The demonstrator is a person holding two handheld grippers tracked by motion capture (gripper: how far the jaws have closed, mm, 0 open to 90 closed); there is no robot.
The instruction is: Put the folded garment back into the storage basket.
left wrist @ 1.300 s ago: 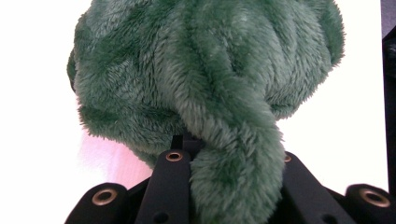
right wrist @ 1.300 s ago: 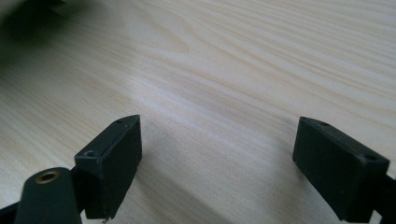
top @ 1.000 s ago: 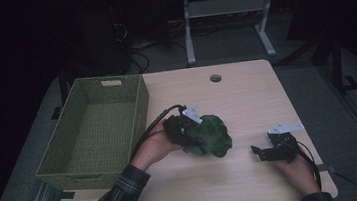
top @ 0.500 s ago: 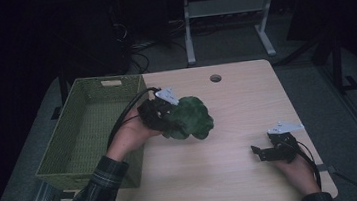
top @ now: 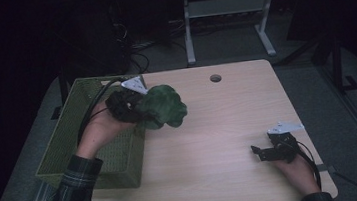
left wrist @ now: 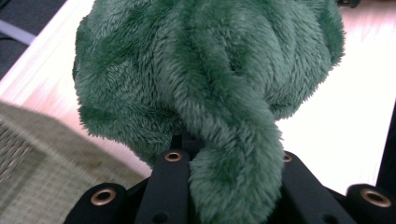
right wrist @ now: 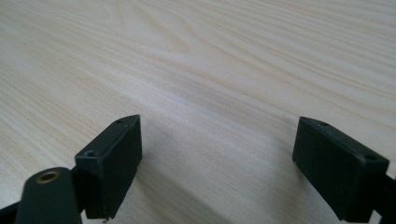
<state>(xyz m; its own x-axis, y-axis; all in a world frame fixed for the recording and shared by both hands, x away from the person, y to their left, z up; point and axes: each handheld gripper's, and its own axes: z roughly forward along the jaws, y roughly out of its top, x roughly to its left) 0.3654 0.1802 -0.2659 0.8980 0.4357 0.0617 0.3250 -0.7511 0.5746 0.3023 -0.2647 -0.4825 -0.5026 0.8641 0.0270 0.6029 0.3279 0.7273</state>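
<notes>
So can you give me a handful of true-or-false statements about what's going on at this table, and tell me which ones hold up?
1. The left gripper is clamped on a green plush toy. True.
2. The plush toy is lying at the bottom of the green basket. False: it is held up in the air, over the basket's right rim and the wooden table beside it.
3. The right gripper stands open with nothing between its jaws. True.
4. The right gripper is holding a second toy. False: it is low over bare tabletop near the table's right front corner.
5. The table has a small round hole near its far edge. True.
</notes>
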